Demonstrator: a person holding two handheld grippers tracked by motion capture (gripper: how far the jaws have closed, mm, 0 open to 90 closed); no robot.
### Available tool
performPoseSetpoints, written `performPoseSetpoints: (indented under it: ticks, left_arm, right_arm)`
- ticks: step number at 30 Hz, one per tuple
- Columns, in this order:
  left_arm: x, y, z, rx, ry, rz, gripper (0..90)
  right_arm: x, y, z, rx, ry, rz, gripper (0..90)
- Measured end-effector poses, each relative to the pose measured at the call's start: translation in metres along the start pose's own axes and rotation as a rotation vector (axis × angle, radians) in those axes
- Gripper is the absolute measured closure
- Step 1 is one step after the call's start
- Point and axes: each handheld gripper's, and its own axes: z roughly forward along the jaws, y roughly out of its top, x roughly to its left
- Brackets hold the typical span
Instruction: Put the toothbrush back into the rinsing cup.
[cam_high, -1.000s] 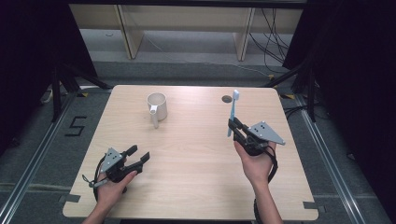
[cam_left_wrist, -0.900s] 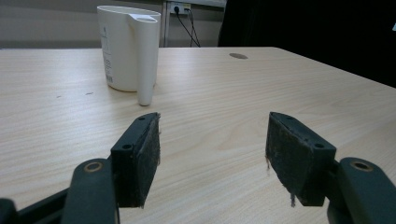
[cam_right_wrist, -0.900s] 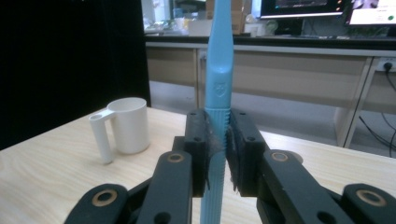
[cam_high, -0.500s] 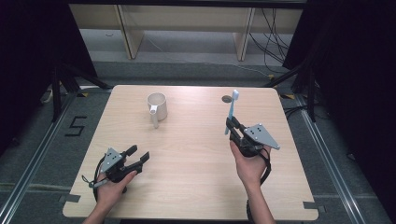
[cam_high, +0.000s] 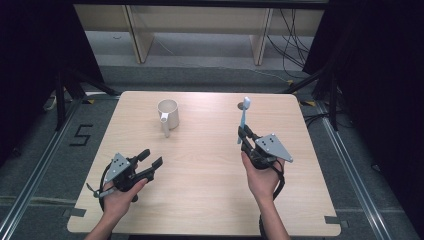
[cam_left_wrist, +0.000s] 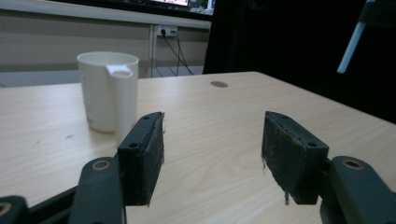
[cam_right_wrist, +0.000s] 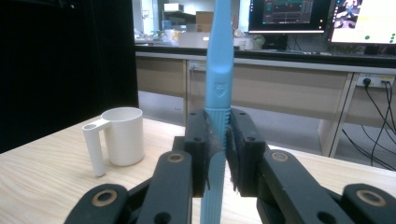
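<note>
A white mug (cam_high: 168, 115) (cam_left_wrist: 109, 88) (cam_right_wrist: 122, 135) stands upright at the table's back left of centre, its handle toward the person. My right gripper (cam_high: 245, 135) (cam_right_wrist: 218, 149) is shut on a light blue toothbrush (cam_high: 243, 117) (cam_right_wrist: 219, 70) and holds it upright above the table's right half. The brush also pokes into the top right of the left gripper view (cam_left_wrist: 352, 46). My left gripper (cam_high: 150, 159) (cam_left_wrist: 212, 154) hovers near the front left, aimed toward the mug. Its jaws stand open with nothing between them, and they have just been closing slightly.
A small dark spot (cam_high: 240, 106) (cam_left_wrist: 219, 84) marks the wooden table (cam_high: 200, 200) near its back edge. Beyond the table are wooden shelving legs (cam_high: 260, 40) and cables on the floor. A floor mark "5" (cam_high: 82, 135) lies to the left.
My left gripper has lifted slightly off the table. The right gripper keeps the toothbrush upright in nearly the same place.
</note>
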Motion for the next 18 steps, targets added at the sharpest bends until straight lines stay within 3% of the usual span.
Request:
performPoseSetpoints:
  ticks: [3,5,6,7,8,9,12,18]
  left_arm:
    - [-0.005,0.015,0.004,-0.02,-0.024,0.007,39.5]
    - [-0.01,0.025,0.008,-0.034,-0.039,0.009,40.3]
    - [-0.013,0.031,0.01,-0.031,-0.038,0.018,40.4]
    - [-0.015,0.036,0.012,-0.039,-0.041,0.021,40.8]
    - [-0.017,0.04,0.013,-0.045,-0.046,0.02,41.1]
    - [-0.02,0.046,0.016,-0.053,-0.056,0.021,41.3]
    - [-0.027,0.06,0.025,-0.064,-0.079,0.037,41.8]
    - [-0.041,0.077,0.039,-0.055,-0.135,0.052,43.0]
  right_arm:
    - [0.004,0.001,0.001,-0.008,-0.009,-0.023,79.5]
    - [0.009,0.001,0.003,-0.015,0.0,-0.002,79.5]
    - [0.009,0.001,0.004,-0.01,-0.002,-0.028,79.5]
    - [0.013,0.0,0.006,-0.02,0.006,-0.004,79.5]
    - [0.013,0.001,0.006,-0.005,0.002,-0.024,79.6]
    - [0.016,0.0,0.006,-0.002,0.006,-0.005,79.5]
    - [0.021,0.0,0.01,-0.011,0.016,-0.014,79.5]
    - [0.032,0.0,0.016,-0.016,0.023,-0.028,79.6]
